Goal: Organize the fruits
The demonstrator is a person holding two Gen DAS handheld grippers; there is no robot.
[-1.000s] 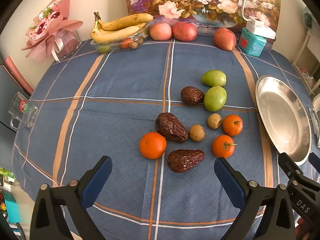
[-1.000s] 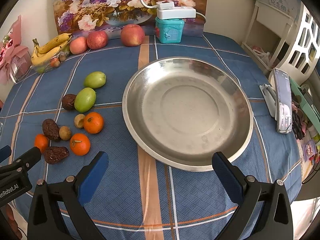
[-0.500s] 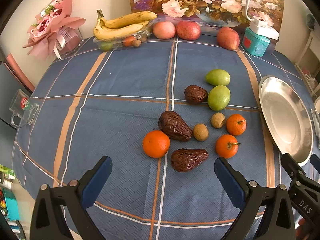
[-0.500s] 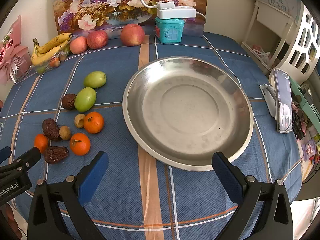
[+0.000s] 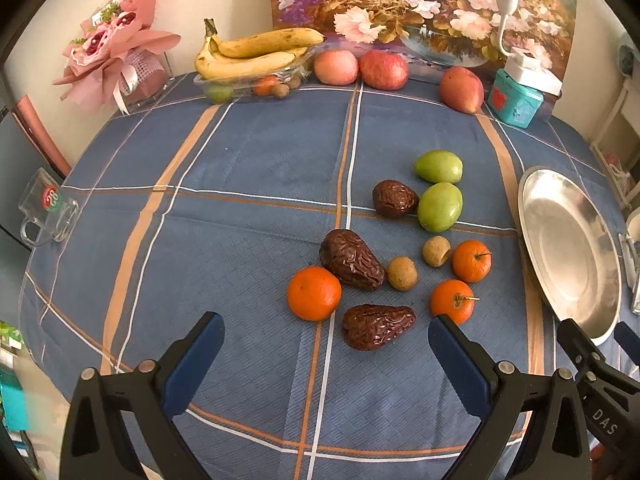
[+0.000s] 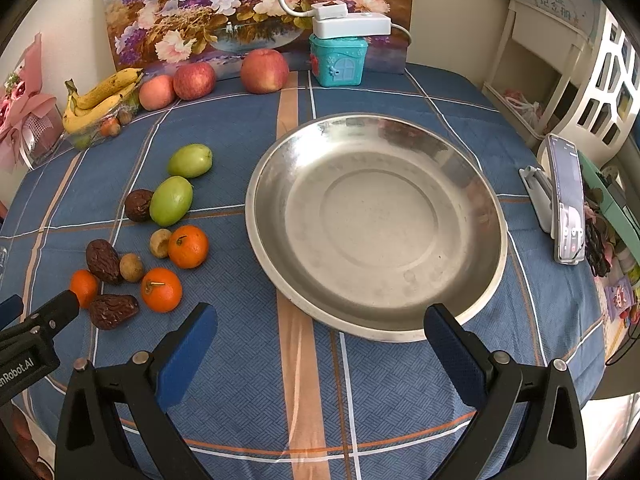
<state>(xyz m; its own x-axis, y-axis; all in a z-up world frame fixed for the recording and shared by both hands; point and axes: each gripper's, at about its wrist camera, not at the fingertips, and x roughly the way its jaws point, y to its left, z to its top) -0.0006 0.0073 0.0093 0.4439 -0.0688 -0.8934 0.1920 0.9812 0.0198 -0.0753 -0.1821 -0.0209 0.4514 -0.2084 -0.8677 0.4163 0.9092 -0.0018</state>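
The left gripper hangs low over the desk with its blue-padded fingers spread wide apart and empty; a wrinkled dark date lies just ahead between them, with a tangerine just beyond the left finger. Further ahead sits the rest of the loose fruit: a second date, two small brown longans, two more tangerines, a third date touching one of two green fruits. The right gripper, fingers likewise spread and empty, faces the bare steel plate, whose near rim is partly hidden behind the right finger. A phone on a stand lies far right. At the far edge, bananas rest on a clear tray whose contents are hard to make out, beside three apples and a teal box before a flower painting. A blue plaid cloth covers the desk.
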